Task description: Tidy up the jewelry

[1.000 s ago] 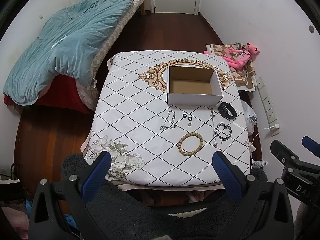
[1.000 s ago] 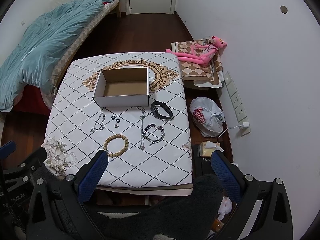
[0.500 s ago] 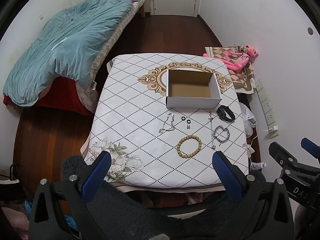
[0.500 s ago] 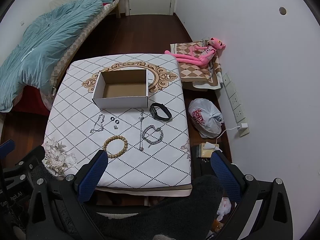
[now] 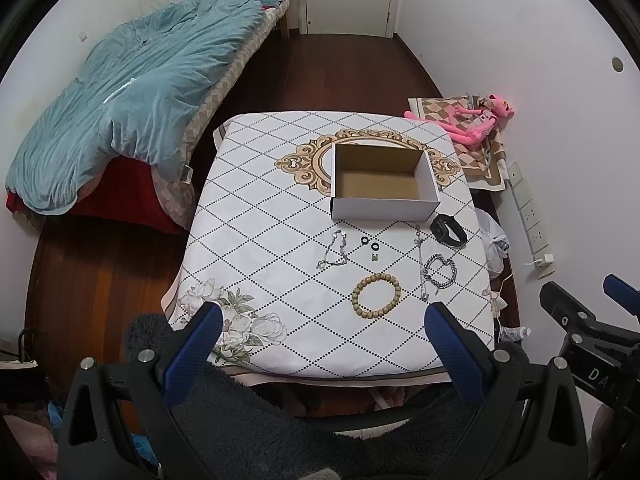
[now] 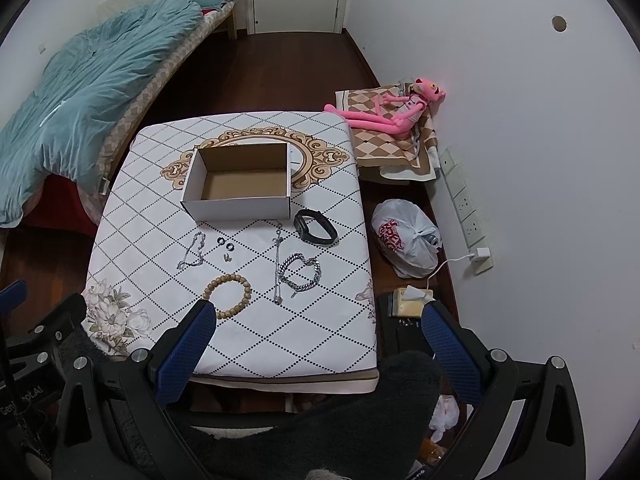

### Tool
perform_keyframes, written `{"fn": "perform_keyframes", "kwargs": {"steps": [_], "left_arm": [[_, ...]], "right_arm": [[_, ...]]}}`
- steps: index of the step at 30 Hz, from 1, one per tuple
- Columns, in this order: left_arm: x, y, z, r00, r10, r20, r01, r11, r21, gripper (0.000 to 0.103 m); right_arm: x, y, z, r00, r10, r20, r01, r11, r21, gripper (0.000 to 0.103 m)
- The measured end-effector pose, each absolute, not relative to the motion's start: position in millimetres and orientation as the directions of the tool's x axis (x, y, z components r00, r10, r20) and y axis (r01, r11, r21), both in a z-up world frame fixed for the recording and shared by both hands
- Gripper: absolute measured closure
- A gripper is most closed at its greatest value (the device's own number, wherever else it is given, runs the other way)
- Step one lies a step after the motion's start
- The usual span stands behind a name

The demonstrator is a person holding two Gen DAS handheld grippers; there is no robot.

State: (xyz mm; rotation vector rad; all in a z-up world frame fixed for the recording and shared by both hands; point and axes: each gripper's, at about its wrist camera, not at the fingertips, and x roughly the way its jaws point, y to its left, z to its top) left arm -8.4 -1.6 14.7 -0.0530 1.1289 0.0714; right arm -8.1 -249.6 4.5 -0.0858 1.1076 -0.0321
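An empty white cardboard box (image 5: 383,178) (image 6: 240,184) stands on the patterned table (image 5: 256,240) (image 6: 140,208). In front of it lie a thin silver chain (image 5: 334,249) (image 6: 193,251), two small black rings (image 5: 369,243) (image 6: 225,243), a long silver chain (image 5: 421,262) (image 6: 277,264), a chunky silver bracelet (image 5: 440,270) (image 6: 301,273), a wooden bead bracelet (image 5: 376,295) (image 6: 228,295) and a black band (image 5: 448,230) (image 6: 314,227). My left gripper (image 5: 322,340) is open and empty, high above the table's near edge. My right gripper (image 6: 318,340) is open and empty, above the near right corner.
A bed with a teal duvet (image 5: 132,88) lies to the left. A pink plush toy (image 6: 384,110) on a cushion, a plastic bag (image 6: 406,238) and a wall power strip (image 6: 466,204) sit to the right on the wooden floor.
Both grippers have drawn back and up a little, so the table looks slightly smaller. The jewelry and box have not moved. Both grippers stay open.
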Motion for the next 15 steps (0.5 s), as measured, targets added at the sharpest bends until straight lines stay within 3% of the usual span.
{"fn": "perform_keyframes", "kwargs": {"steps": [15], "left_arm": [[-10.6, 1.4, 17.1, 0.437, 0.025, -0.899, -0.084, 0.996, -0.013, 0.0]], "right_arm": [[-10.9, -245.2, 8.8, 0.454, -0.072, -0.888, -0.019, 0.996, -0.09, 0.0]]}}
